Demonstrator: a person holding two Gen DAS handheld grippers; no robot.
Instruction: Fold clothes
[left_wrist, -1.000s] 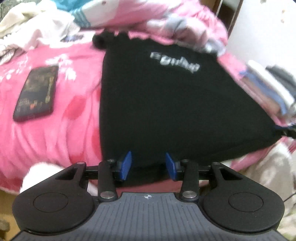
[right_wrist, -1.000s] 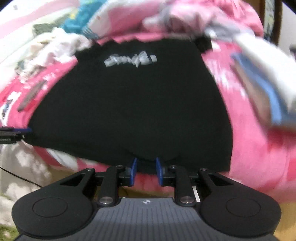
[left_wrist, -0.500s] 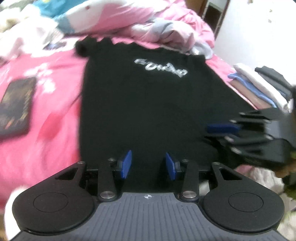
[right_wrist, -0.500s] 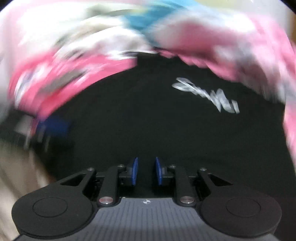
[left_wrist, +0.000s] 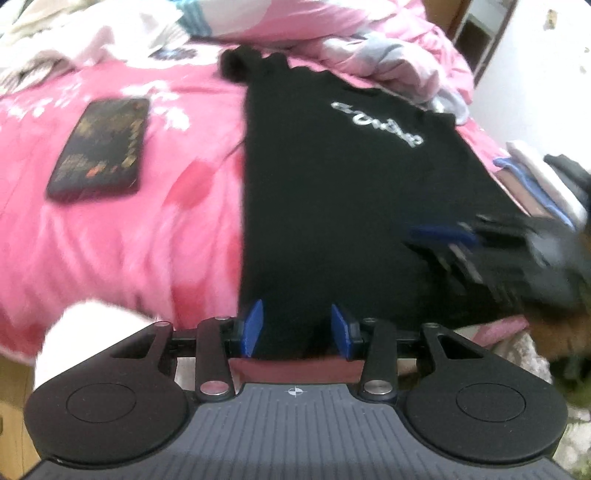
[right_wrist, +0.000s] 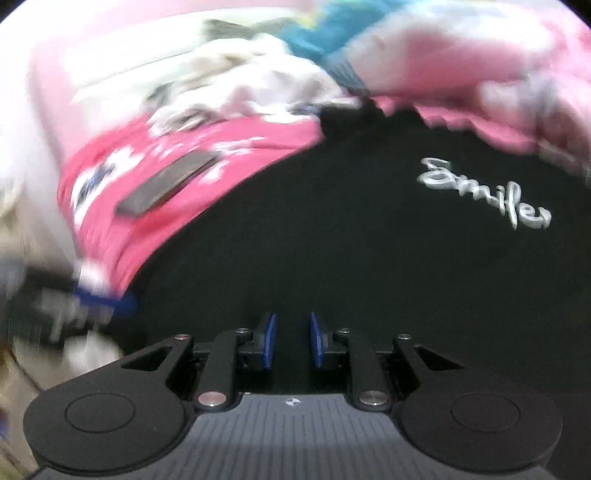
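Shirt: black T-shirt (left_wrist: 332, 206) lies flat on the pink bedspread (left_wrist: 147, 229), hem toward the grippers.
Left gripper (left_wrist: 297, 328): jaws apart over the hem, pinching nothing visible.
Right gripper (right_wrist: 291, 343): narrow gap, unclenched (above dark cloth).
Risk: a shallow pinch could catch one layer only, skewing the fold.
Bystander: phone (left_wrist: 99, 147) nearby could be swept aside.

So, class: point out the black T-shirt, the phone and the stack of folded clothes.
black T-shirt (left_wrist: 332, 221): left wrist view, plain middle of the cloth.
phone (left_wrist: 101, 147): left wrist view, centre of its dark screen.
stack of folded clothes (left_wrist: 535, 177): left wrist view, white layer at the right edge.
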